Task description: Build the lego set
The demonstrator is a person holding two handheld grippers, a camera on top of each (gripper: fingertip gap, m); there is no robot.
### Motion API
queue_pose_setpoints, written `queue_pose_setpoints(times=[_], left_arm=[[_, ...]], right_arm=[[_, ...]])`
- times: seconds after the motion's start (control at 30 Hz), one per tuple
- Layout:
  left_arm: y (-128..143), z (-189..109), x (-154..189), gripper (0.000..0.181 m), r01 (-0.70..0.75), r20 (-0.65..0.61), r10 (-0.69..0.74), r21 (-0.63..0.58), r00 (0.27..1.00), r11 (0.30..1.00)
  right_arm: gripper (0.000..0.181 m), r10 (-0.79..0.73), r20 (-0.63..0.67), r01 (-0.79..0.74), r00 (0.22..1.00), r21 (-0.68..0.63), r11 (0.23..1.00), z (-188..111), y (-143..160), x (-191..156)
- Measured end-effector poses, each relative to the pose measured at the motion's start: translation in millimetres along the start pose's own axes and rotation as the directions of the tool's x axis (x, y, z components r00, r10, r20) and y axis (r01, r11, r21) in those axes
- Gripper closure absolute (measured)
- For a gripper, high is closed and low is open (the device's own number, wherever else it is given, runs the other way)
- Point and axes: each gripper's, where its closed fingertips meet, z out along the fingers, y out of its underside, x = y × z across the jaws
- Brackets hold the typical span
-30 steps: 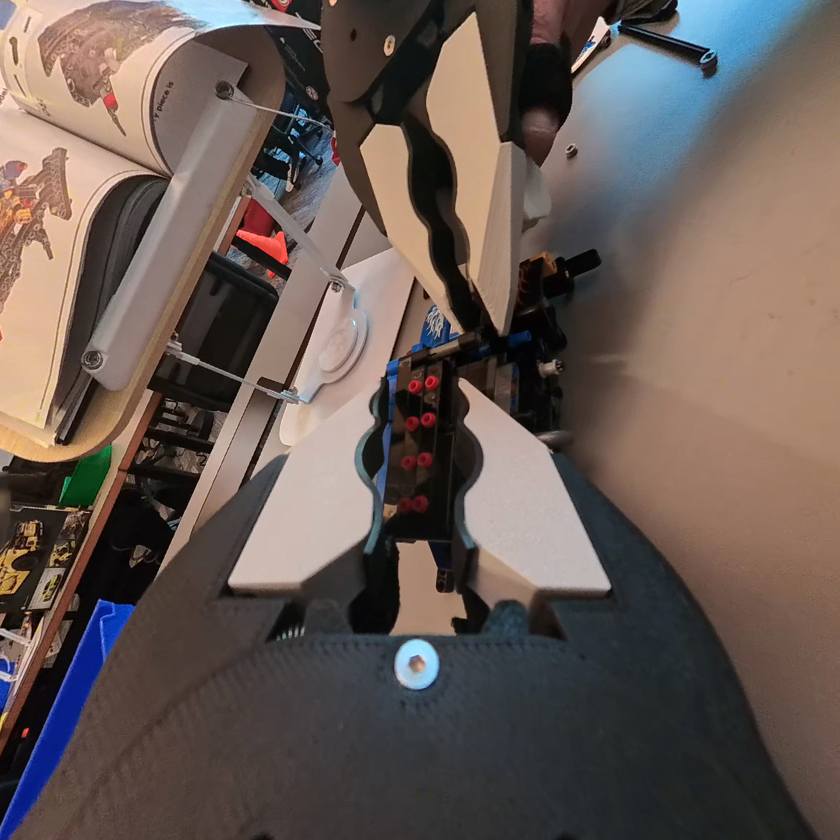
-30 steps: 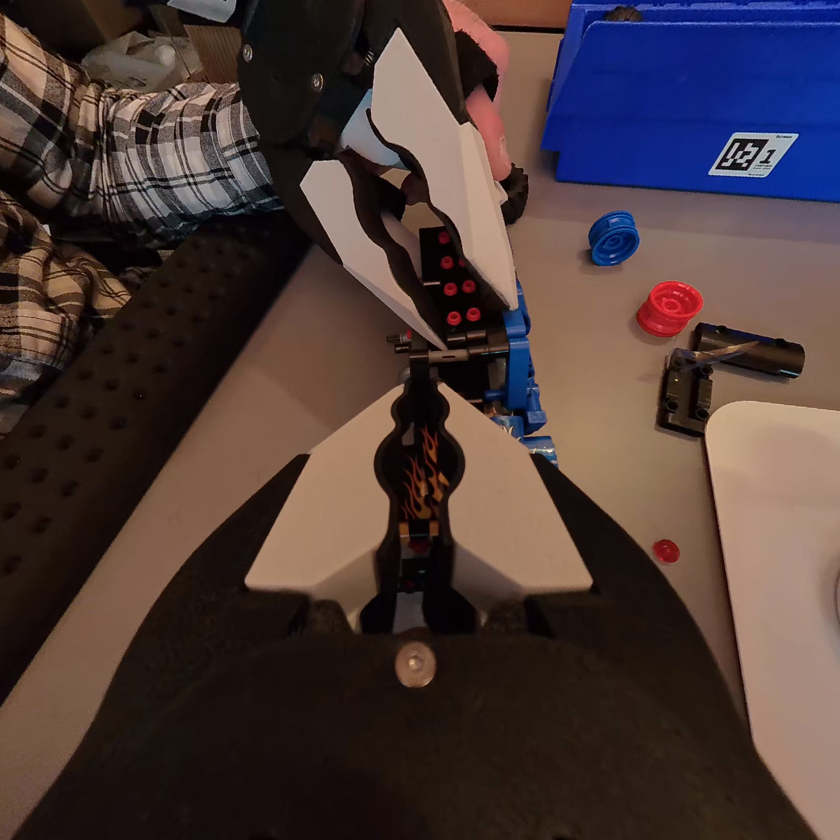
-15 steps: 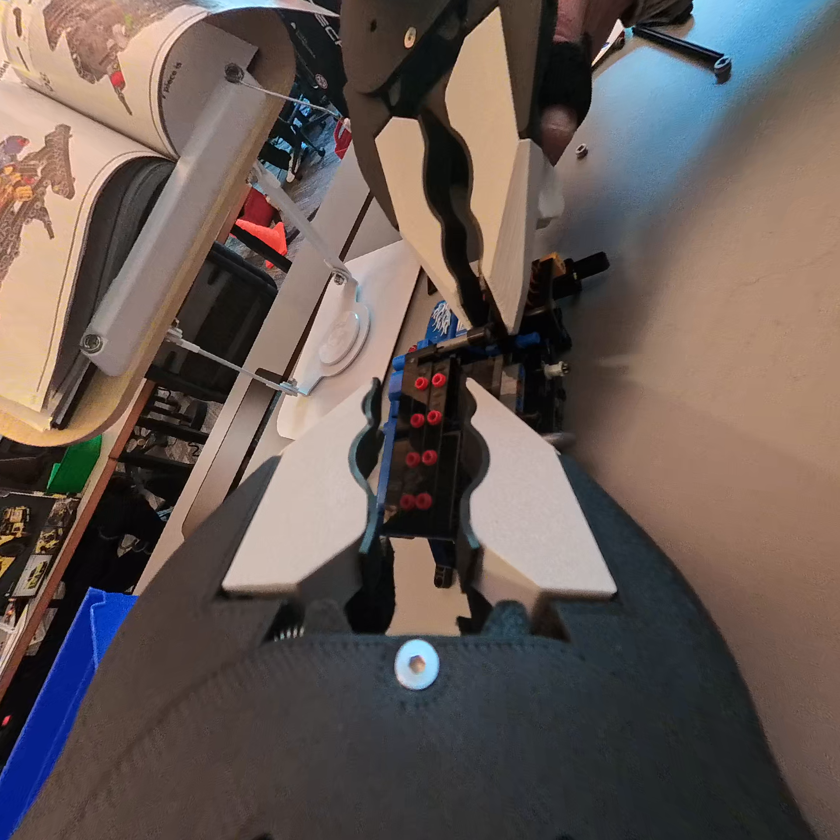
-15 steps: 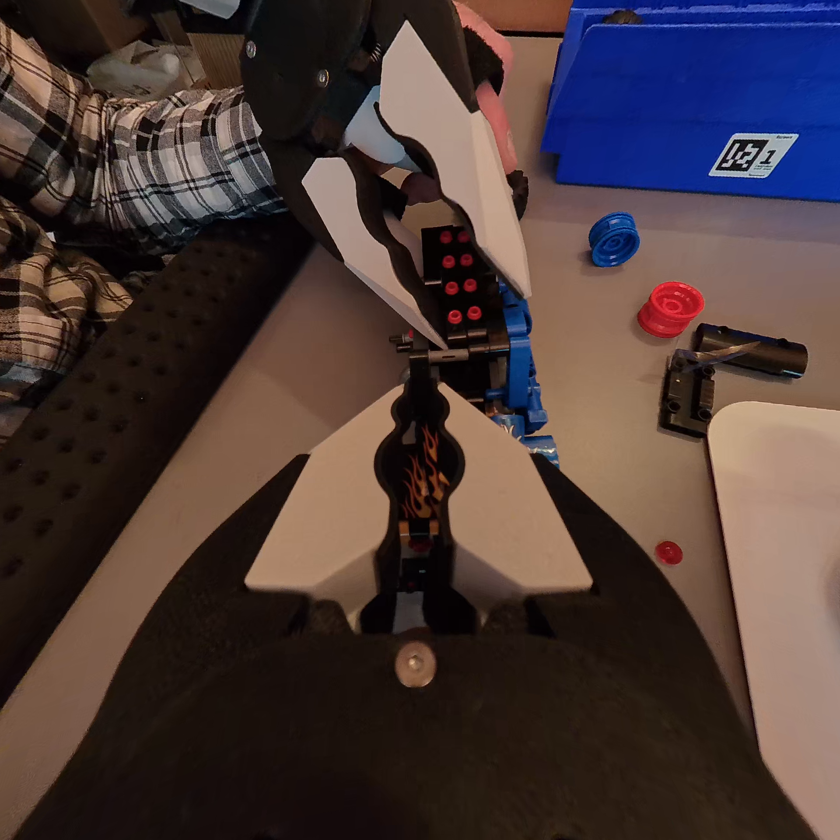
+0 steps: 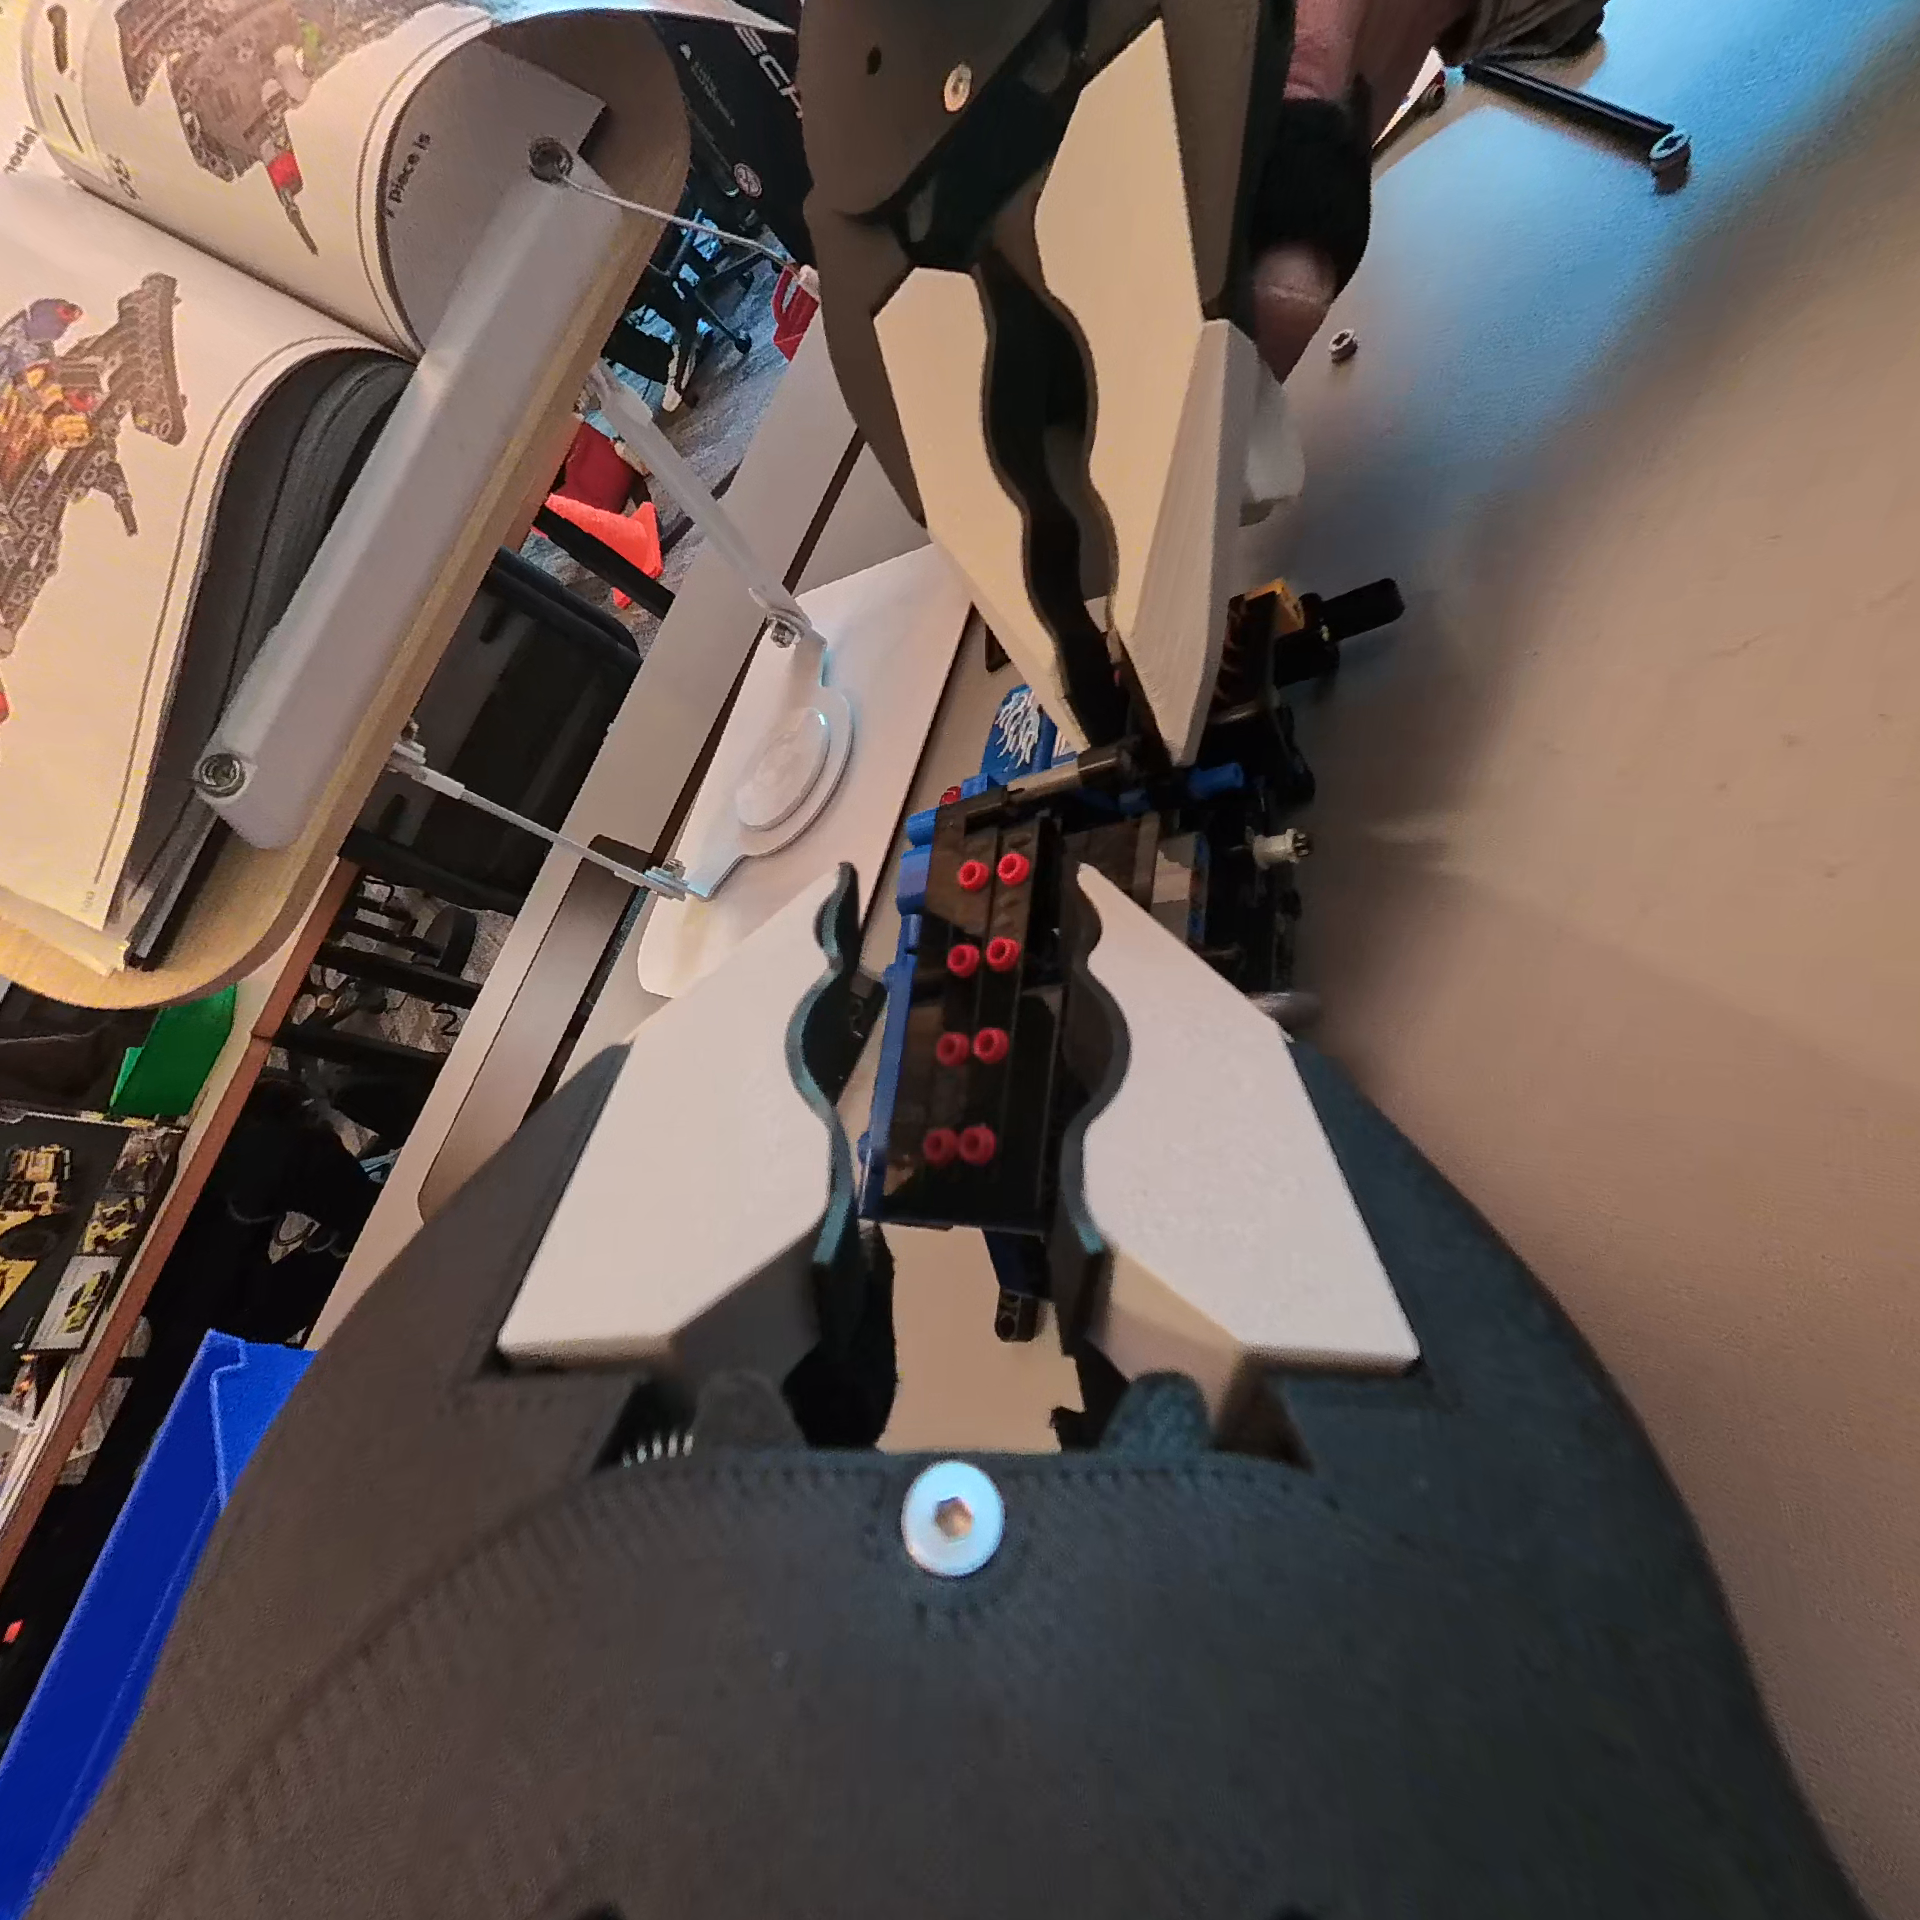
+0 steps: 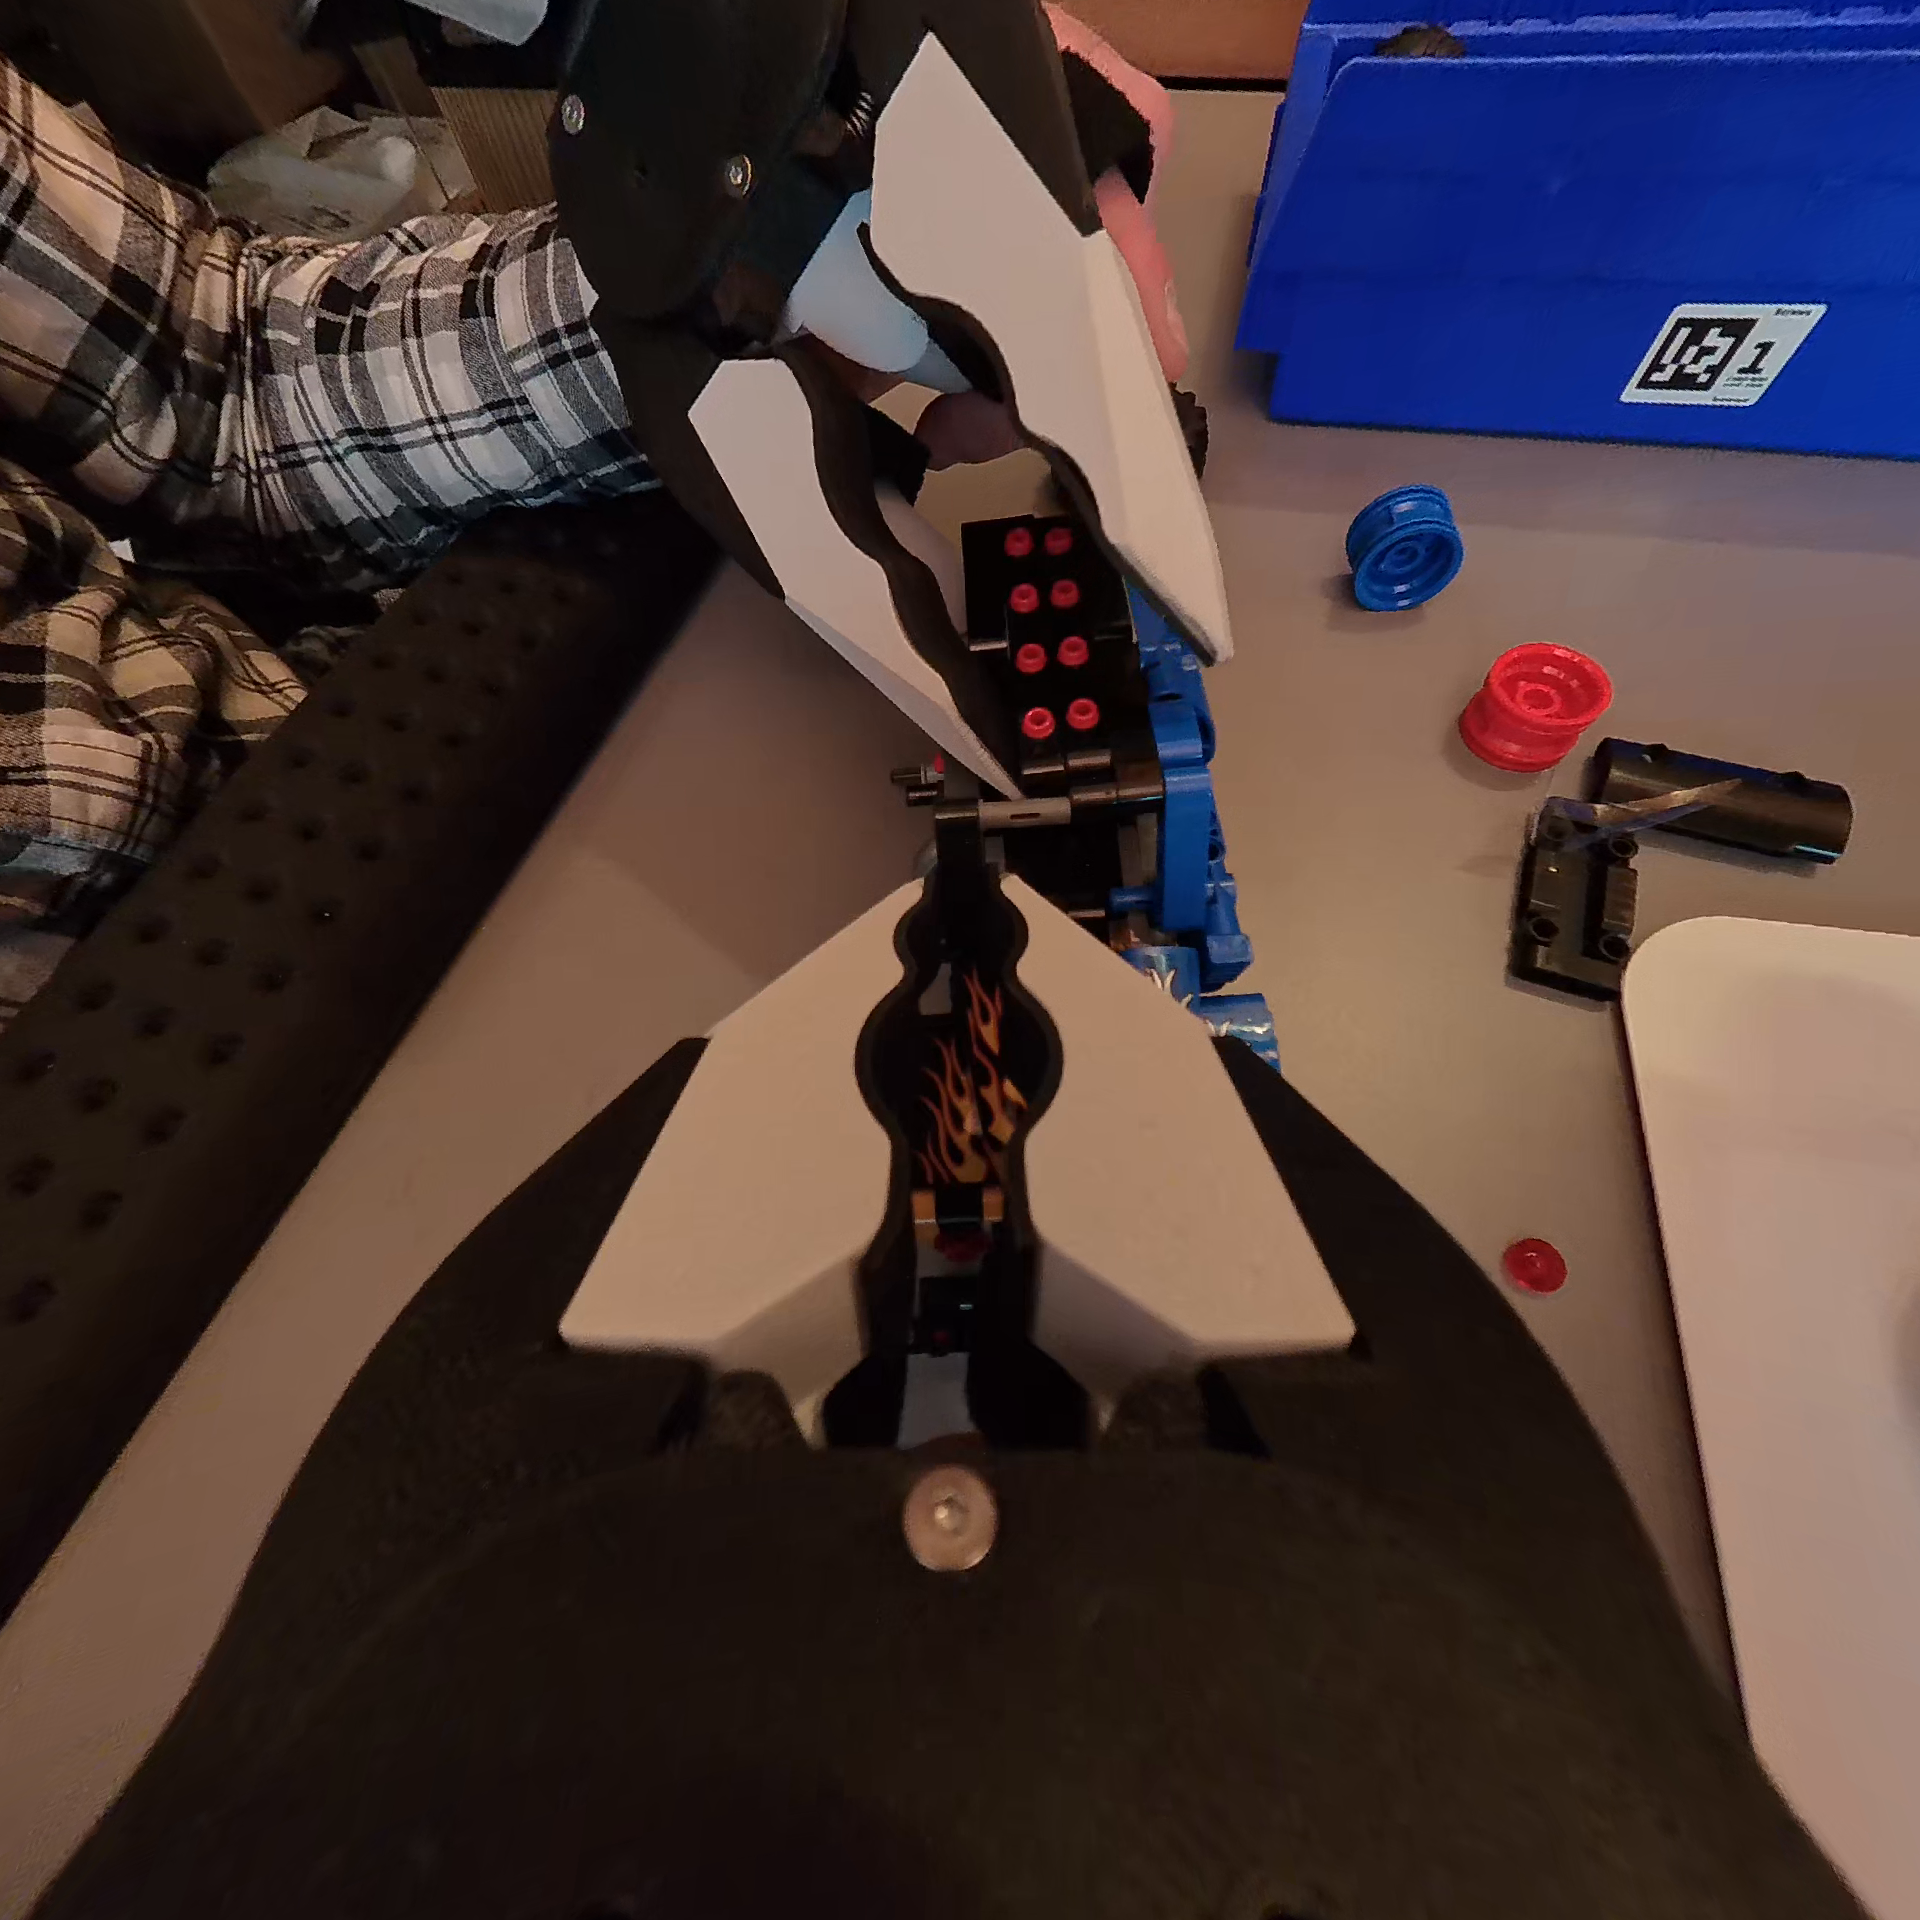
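You can see a white sticker [image 6: 1723,353] with a black square code and some small print on the blue bin [image 6: 1558,208]. The open instruction book [image 5: 208,312] on its stand has printed words and numbers beside its pictures. A dark box [image 5: 769,94] behind the book shows white letters, cut off. A flame picture sits on the black panel [image 6: 961,1101], with no words.

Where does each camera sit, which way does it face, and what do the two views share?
Left wrist view: on the left gripper, facing along the table; the right gripper and a fingertip show.
Right wrist view: on the right gripper, facing down the table toward a plaid sleeve; the left gripper shows.
Shared: both grippers and the lego model.
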Motion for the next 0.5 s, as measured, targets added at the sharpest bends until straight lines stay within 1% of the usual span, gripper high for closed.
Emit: queue_pose_setpoints(times=[0.23, 0.5], left_arm=[[0.3, -1.1, -0.2, 0.142, 0.002, -0.001, -0.002, -0.003, 1.000, 1.000], [4.0, -7.5, 0.0, 0.133, 0.032, -0.023, -0.032, -0.010, 0.999, 0.999]], right_arm=[[0.175, 0.000, 0.001, 0.000, 1.000, 0.000, 1.000, 0.7, 0.0, 0.0], [0.175, -0.003, -0.002, 0.003, 1.000, -0.006, 1.000, 1.3, -0.1, 0.4]])
